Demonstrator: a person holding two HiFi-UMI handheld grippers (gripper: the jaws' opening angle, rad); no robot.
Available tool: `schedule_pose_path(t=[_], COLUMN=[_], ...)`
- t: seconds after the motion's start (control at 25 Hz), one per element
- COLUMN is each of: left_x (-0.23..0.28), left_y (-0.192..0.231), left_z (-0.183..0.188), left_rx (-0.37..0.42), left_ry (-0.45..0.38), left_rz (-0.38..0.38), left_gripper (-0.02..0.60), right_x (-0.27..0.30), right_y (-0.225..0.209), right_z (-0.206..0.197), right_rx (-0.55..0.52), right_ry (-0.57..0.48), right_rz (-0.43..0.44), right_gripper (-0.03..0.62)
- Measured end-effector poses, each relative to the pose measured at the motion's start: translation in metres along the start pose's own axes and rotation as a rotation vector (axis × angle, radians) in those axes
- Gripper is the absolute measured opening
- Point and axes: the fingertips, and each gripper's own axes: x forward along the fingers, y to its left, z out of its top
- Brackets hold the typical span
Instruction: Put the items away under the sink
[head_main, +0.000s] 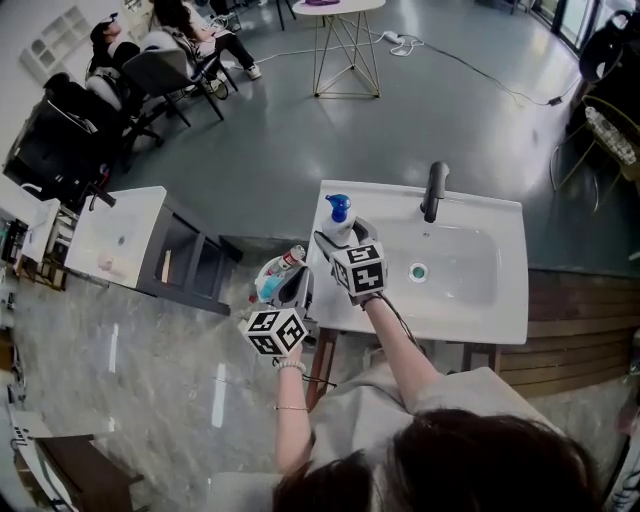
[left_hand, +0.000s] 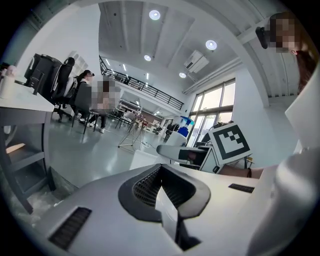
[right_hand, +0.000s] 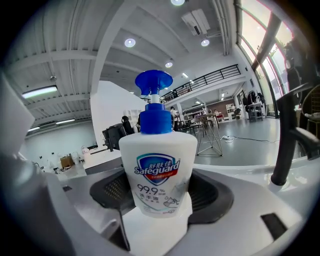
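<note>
- the left tool (head_main: 296, 283) is clenched on nothing: its own view shows the pads met at the tips with no item between them. it hangs just left of the sink's front corner, above a red-capped bottle (head_main: 291, 258) and other small things lying low beside the sink.
- since that tool is free, i judge it best used to clear or steady those loose things, so the way in below is not blocked.
- the right tool (head_main: 341, 236) is grasping the soap bottle (right_hand: 159, 170), with the pads on the lower body at either side of the label and the blue pump upright above them.
- the soap bottle is at the back left corner of the sink (head_main: 505, 300), on the flat rim. i cannot tell whether its base is touching the rim or is just off it.
- to do this step well: lift straight up first, then keep the bottle vertical so the pump head does not catch.
- carry it leftward off the rim, away from the faucet (head_main: 433, 190), then lower it round the front edge.
- the space under the sink is hidden here, so go in slowly and release only once the base sits flat.
</note>
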Motion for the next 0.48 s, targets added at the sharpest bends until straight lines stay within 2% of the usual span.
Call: schedule_pose_path(t=[0.32,0.48], left_x=[-0.025,-0.040], left_y=[-0.028,-0.041], left_z=[-0.001,-0.003], left_rx=[0.019,0.064], left_ry=[-0.028,-0.015], left_rz=[-0.037,-0.056], left_gripper=[0.000,0.000], right_x=[-0.045,-0.065], right_y=[0.014,0.028], right_z=[0.009,0.012], right_rx=[-0.012,-0.008], right_ry=[-0.027,-0.048], right_rz=[0.023,0.030], right_gripper=[0.357,0.357])
